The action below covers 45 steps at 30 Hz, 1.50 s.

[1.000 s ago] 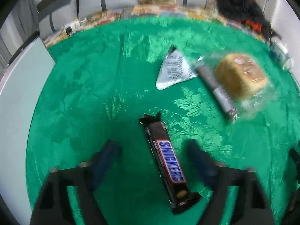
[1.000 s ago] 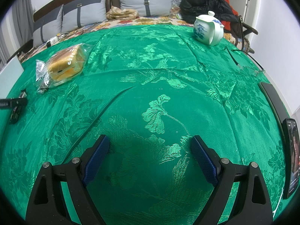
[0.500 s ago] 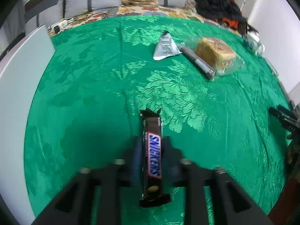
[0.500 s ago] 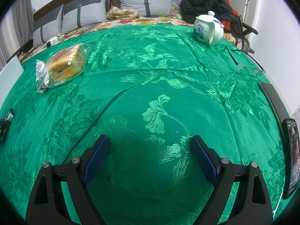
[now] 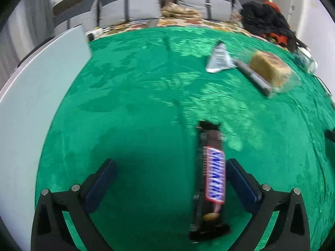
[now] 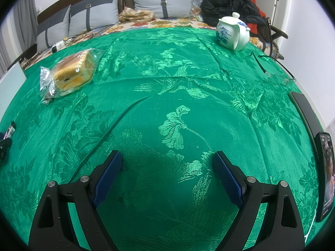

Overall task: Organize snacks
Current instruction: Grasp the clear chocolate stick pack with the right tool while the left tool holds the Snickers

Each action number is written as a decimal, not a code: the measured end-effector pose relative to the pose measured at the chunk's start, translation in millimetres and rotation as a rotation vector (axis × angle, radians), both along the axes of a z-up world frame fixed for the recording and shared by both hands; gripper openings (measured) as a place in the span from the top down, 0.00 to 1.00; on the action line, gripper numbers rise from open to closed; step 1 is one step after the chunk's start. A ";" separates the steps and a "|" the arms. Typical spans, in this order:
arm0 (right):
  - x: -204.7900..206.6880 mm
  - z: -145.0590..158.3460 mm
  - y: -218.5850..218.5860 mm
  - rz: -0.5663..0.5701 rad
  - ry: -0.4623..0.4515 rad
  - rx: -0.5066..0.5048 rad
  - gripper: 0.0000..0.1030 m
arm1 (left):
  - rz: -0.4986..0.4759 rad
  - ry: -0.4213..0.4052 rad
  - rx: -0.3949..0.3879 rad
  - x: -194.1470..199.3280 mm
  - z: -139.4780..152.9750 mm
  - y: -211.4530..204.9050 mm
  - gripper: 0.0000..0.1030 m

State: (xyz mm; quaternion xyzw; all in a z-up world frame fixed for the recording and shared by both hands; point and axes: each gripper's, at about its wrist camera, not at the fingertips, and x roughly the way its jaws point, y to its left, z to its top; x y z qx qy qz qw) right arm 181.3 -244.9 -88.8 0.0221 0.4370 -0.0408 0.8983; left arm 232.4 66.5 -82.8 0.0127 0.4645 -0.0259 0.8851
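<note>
Tongs of the left hand (image 5: 170, 176), jaws just opened to full spread, released: the brown Snickers chocolate bar in its glossy wrapper (image 5: 211, 177) lies lengthwise between them, close against the right pad (image 5: 240, 185), apparently set down on the green brocade-covered surface (image 5: 136, 104). Beyond the tips, to the right, a silver triangular packet (image 5: 218, 59), a dark slim stick-shaped packet (image 5: 254, 79) and a bagged yellow bread loaf (image 5: 270, 69) lie grouped, probably the collection spot. Right tongs (image 6: 167, 172) hover released, nothing between them; a white-and-blue porcelain teapot (image 6: 232, 33) stands far ahead.
</note>
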 end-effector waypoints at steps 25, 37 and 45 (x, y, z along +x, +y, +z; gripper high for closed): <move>96.4 86.9 179.2 0.499 0.043 0.408 0.12 | 0.059 -0.014 -0.006 2.6 -3.6 12.3 0.00; 171.6 28.0 202.6 0.421 0.246 0.106 0.59 | 0.059 -0.014 -0.006 2.7 -3.7 12.2 0.00; 161.5 16.4 210.9 0.383 0.264 0.006 0.82 | 0.058 -0.014 -0.006 2.7 -3.9 12.5 0.00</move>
